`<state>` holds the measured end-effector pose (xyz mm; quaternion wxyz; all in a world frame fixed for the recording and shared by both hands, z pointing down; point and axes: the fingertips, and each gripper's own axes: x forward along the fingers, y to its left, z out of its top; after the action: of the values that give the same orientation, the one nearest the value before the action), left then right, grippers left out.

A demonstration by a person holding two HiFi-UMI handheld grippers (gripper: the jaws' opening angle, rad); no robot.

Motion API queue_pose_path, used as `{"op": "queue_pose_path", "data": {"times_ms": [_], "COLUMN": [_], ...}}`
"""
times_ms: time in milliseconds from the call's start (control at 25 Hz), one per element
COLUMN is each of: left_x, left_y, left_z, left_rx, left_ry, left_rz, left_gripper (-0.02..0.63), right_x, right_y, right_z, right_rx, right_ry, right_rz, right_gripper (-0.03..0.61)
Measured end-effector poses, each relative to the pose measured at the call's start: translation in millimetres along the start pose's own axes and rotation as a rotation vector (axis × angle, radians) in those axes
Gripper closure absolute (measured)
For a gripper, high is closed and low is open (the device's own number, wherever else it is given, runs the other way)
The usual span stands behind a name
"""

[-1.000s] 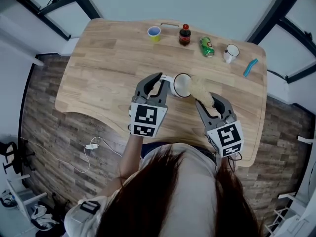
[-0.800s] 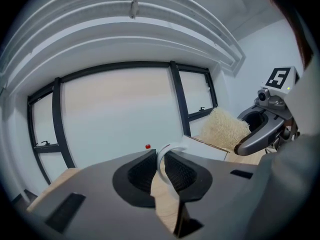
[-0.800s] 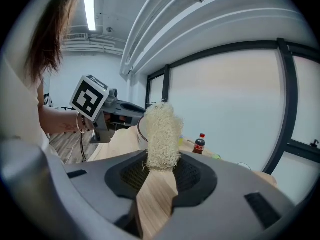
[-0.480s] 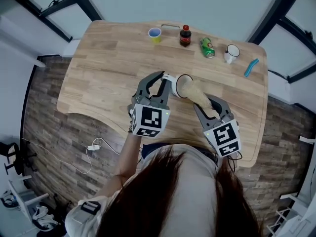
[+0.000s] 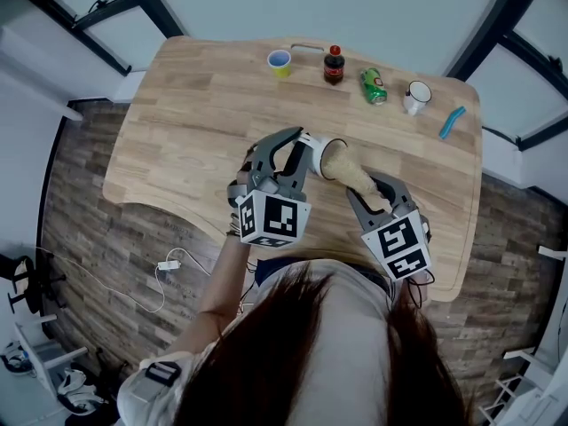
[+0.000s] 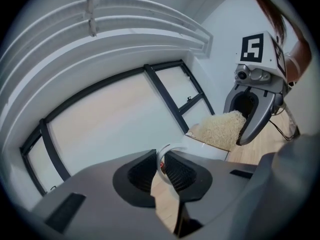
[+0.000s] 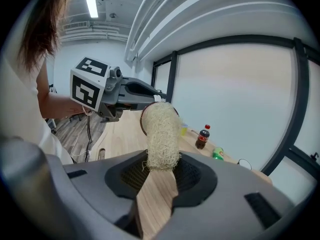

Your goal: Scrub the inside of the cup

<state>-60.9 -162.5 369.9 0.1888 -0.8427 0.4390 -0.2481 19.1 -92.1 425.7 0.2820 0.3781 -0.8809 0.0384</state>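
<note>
L gripper (image 6: 161, 170) jaws clenched on the handle (image 6: 160, 156) of the cup (image 5: 313, 148), holding it tipped sideways over the tabletop (image 5: 177, 122) near the front, mouth facing R gripper (image 7: 161, 173). R jaws clenched on the base of a loofah (image 5: 353, 174), w/ its far end pushed into the cup mouth. Along the tabletop's far edge, well apart from both grippers: yellow cup (image 5: 279, 61), cola bottle (image 5: 333, 64), green can (image 5: 373, 85), white mug (image 5: 415, 94), blue item (image 5: 452, 121), too small to tell what.
</note>
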Motion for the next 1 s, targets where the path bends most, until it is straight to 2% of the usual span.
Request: {"op": "queue_pose_path", "data": {"times_ms": [160, 680, 1000], "left_x": [2.3, 10.7, 16.4], "left_y": [-6.8, -16.2, -28.1], "left_z": [4.2, 1.1, 5.8], "left_rx": [0.077, 0.177, 0.312], "left_ry": [-0.001, -0.011, -0.045], "left_rz": [-0.018, -0.063, -0.096], "left_gripper": [0.560, 0.560, 0.560], "right_x": [1.6, 12.1, 16.7], "right_y": [1.6, 4.9, 8.6], "right_z": [-5.6, -17.1, -24.6], "right_rx": [-0.010, 0.030, 0.055], "right_ry": [0.040, 0.139, 0.208], "right_rz": [0.010, 0.040, 0.065], "right_gripper": [0.434, 0.433, 0.434]}}
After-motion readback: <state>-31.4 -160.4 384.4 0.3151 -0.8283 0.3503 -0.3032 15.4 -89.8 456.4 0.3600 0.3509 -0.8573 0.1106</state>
